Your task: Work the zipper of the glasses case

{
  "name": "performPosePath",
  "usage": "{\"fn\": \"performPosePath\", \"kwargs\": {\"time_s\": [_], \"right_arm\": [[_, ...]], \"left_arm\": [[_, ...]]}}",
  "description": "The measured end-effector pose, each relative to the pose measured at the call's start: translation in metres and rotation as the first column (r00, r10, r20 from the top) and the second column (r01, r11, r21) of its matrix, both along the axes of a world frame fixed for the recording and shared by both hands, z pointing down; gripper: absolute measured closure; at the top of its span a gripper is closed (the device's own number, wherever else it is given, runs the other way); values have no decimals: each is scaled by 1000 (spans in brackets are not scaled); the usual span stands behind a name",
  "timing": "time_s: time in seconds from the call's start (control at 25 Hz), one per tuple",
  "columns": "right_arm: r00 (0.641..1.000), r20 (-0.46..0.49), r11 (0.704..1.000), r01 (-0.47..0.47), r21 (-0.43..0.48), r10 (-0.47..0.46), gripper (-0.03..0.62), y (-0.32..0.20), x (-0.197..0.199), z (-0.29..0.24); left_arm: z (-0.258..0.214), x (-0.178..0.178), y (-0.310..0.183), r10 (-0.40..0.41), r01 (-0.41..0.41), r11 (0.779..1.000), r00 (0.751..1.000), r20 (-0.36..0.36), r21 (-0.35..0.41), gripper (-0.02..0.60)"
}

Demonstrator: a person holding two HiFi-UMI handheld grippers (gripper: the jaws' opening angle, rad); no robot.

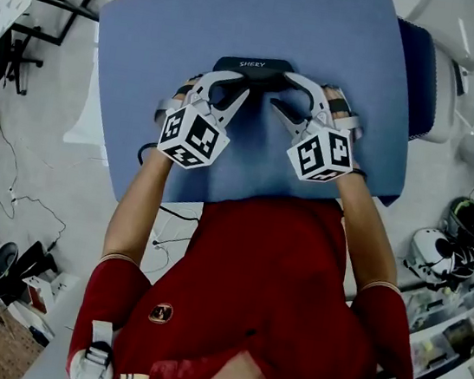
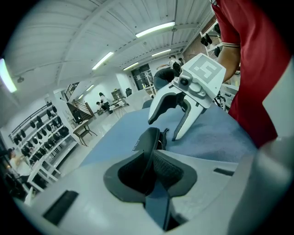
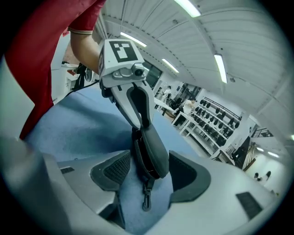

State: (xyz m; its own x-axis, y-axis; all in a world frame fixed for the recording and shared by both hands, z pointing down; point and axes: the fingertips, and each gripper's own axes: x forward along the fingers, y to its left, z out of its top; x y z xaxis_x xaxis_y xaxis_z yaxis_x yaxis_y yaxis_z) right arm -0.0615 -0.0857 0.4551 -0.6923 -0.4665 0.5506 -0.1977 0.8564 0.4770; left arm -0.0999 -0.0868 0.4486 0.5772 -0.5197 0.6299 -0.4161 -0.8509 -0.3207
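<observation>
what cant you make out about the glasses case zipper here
- Head view: the black oblong glasses case is partly covered by the left gripper and right gripper; its zipper track is hidden.
- Left gripper view: its own jaws clamp the case end and cover it.
- Right gripper view: the small dark zipper pull shows, but how far the case is unzipped cannot be told.
</observation>
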Motion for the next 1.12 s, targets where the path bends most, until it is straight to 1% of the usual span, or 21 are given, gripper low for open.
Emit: {"fn": "performPosePath", "kwargs": {"time_s": [0.16,0.32,0.44,0.64,0.8,0.88,0.96,1.04,1.12], "right_arm": [[993,-108,998,48,49,-42,321,-5,-3,13],[978,-193,989,98,110,-75,318,-12,-8,21],[967,-235,981,131,143,-95,318,-13,-9,25],[963,-249,975,146,169,-101,346,-10,-10,25],[963,-249,973,154,174,-108,355,-7,-8,24],[962,-247,972,159,173,-113,364,-6,-8,24],[963,-244,972,162,172,-118,372,-6,-9,24],[963,-242,971,166,173,-122,375,-6,-10,25],[962,-240,970,172,173,-128,376,-6,-10,25]], "left_arm": [[2,1,4,-1,1,1000,1000,0,-5,522],[4,-2,6,-5,5,1000,1000,-2,-12,522],[6,-1,8,-6,6,1000,1000,2,-15,522],[7,0,11,-7,7,1000,1000,15,-19,522],[5,4,18,17,-16,1000,1000,24,-25,522],[2,9,21,31,-31,999,999,23,-16,511],[1,11,21,41,-41,999,999,31,-1,485],[2,10,18,49,-50,999,997,61,12,459],[6,8,15,61,-64,998,990,124,20,436]]}}
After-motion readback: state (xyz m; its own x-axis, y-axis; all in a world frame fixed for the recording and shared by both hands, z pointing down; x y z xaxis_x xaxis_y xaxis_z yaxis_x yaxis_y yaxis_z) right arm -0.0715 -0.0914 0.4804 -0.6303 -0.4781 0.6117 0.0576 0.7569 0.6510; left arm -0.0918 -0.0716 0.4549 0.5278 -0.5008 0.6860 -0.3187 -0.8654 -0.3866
